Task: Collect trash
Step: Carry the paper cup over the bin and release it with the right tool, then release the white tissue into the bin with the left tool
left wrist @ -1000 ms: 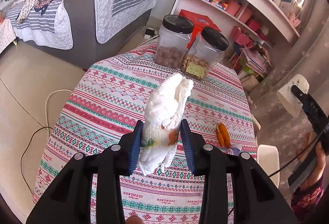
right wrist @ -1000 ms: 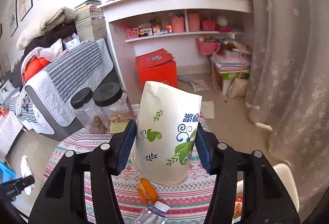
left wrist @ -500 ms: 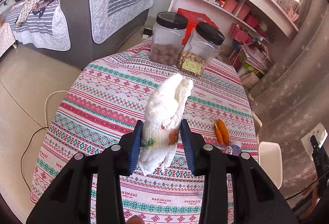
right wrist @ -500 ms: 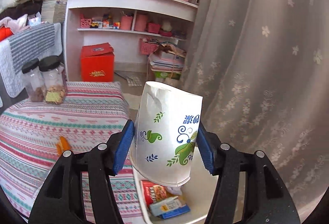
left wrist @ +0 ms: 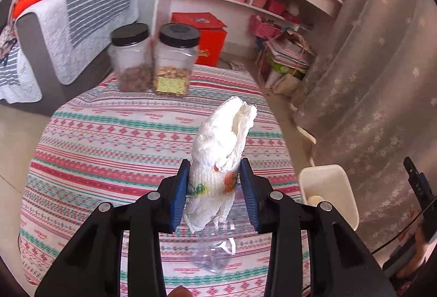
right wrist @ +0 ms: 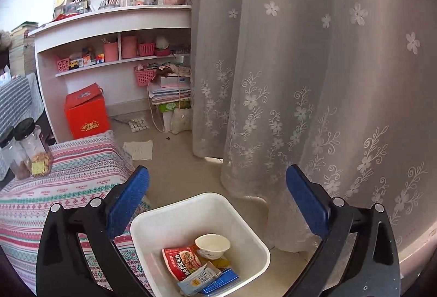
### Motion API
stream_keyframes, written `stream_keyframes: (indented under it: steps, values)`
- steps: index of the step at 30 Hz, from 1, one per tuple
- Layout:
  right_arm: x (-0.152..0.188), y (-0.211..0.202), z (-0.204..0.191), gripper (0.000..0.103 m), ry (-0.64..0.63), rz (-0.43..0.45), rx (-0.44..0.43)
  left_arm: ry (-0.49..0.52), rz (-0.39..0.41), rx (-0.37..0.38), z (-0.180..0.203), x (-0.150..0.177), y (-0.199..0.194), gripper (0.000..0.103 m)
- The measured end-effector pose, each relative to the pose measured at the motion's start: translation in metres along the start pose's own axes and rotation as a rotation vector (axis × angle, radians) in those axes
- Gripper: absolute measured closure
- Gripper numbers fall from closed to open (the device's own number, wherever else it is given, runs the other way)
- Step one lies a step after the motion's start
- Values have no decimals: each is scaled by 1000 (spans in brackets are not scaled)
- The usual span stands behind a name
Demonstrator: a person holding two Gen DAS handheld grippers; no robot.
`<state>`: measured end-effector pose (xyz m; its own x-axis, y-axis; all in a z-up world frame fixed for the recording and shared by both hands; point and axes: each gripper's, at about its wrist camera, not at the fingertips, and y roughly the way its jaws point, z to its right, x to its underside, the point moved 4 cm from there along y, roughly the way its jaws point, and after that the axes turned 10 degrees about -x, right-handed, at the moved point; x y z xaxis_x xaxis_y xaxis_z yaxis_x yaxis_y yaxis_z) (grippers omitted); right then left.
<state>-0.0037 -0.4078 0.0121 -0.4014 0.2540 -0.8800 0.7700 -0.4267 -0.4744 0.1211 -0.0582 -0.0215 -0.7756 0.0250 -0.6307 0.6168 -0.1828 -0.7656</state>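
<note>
While the left gripper point(left wrist: 215, 189) fills the lower middle of the left wrist view, its blue pads are pressed on a rolled white diaper point(left wrist: 221, 160), which stands up between them and leans toward the upper right. Below the roll, a clear plastic bottle point(left wrist: 215, 253) lies on the patterned tablecloth point(left wrist: 109, 149). Two black-lidded jars point(left wrist: 155, 59) stand side by side at the far edge of the table, above centre. At the right of the frame a white trash bin point(left wrist: 327, 187) sits just beside the table edge, in front of a flowered curtain point(left wrist: 382, 78); something pale shows inside it. The other gripper's black body shows at the far right edge.

In the right wrist view, the right gripper point(right wrist: 217, 204) has its jaws spread wide and still opening, with nothing between the pads. Directly below it, at lower centre, the white trash bin point(right wrist: 245, 223) holds a paper cup point(right wrist: 213, 245) lying on its side, a red snack packet point(right wrist: 180, 261) and other wrappers. The tablecloth point(right wrist: 68, 174) lies at the left, touching the bin, with the jars point(right wrist: 27, 149) at the left edge. The curtain point(right wrist: 314, 78) covers the right half.
</note>
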Motion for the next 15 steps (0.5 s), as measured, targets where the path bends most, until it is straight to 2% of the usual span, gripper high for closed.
stream_keyframes:
  steps: [4, 8, 15]
  values:
    - [-2, -6, 27, 7, 53, 9, 18, 113, 0, 81, 77, -12, 7, 66]
    - [0, -3, 61, 7, 125, -28, 42, 244, -14, 154, 151, -18, 15, 65]
    - [2, 3, 90, 7, 180, -77, 62, 342, -102, 239, 238, -6, 38, 64]
